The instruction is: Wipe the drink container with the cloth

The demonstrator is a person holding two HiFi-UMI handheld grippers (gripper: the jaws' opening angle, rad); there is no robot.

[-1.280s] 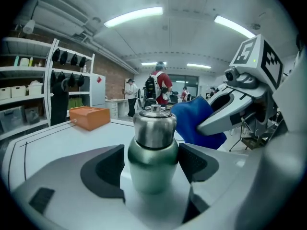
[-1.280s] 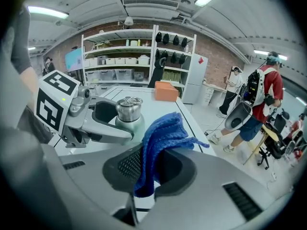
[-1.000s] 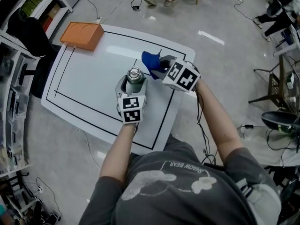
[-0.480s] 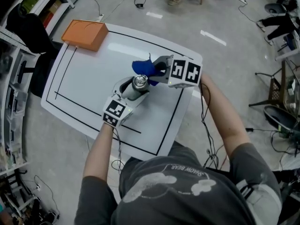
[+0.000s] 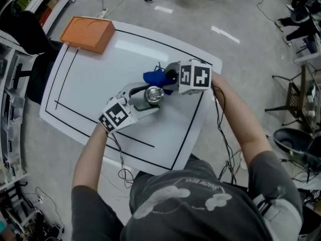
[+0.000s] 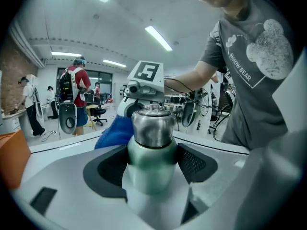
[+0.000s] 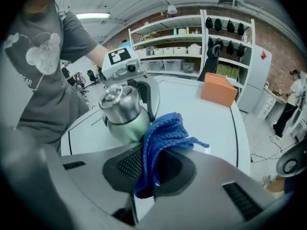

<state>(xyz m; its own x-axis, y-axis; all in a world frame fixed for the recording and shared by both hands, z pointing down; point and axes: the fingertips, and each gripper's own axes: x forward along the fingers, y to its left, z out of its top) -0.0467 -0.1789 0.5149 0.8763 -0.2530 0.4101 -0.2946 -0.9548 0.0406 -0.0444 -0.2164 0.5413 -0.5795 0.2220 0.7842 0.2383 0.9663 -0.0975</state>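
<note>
Pointing rightward, left tool (image 5: 142, 100) clamped on bottle (image 6: 152, 143); right tool (image 5: 170, 78) pinching cloth (image 7: 163, 138) against it.

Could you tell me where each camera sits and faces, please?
Head view: on the head, steeply down at the table; forearms, left gripper, right gripper show.
Left gripper view: on that gripper, along jaws shut on the flask; torso at right.
Right gripper view: on that gripper, along jaws shut on the cloth; torso at left.
Shared: flask and cloth.
</note>
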